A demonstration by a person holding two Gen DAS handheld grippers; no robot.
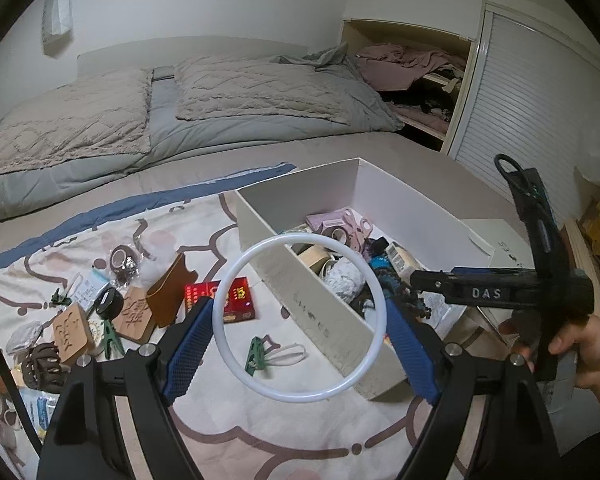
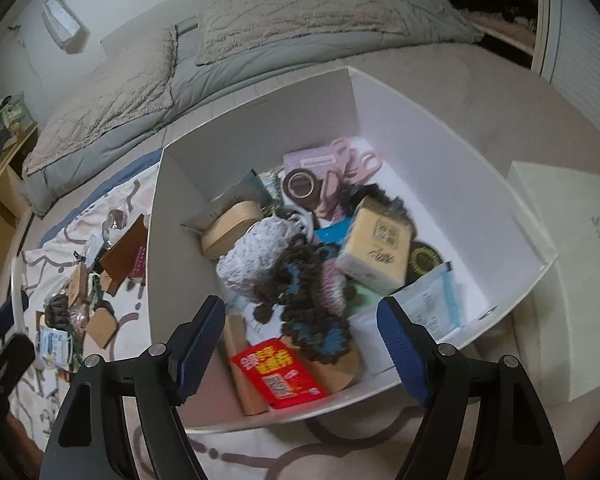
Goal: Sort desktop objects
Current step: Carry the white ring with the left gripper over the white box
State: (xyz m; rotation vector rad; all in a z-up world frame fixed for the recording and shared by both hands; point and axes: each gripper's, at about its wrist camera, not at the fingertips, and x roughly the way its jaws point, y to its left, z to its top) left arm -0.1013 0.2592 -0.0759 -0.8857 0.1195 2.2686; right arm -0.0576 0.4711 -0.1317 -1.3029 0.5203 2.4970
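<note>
- Tongs, two sets: left gripper (image 1: 300, 330) is clenched across a white ring, its blue pads pressing the ring's outer edge on both sides; right gripper (image 2: 300, 344) hangs released over the box with nothing between its pads.
- Box (image 2: 440, 132): white, open-topped, thin-walled, likely light and easy to nudge; already holds soft and hard goods mixed.
- Yarn scrunchie (image 2: 308, 300): brown and blue, soft, squashy, lies inside the box; should take a pinch anywhere.
- Red packet (image 2: 278, 372): flat, glossy, probably slippery; lies in the box's near corner.
- White ring (image 1: 298, 324): held in the air in front of the box's near wall. Judged rigid, smooth, light and apt to slip or pop out; holding it across the full width, as now, seems soundest.
- Green clip (image 1: 256, 354): small, hard, on the printed cloth beneath the ring.
</note>
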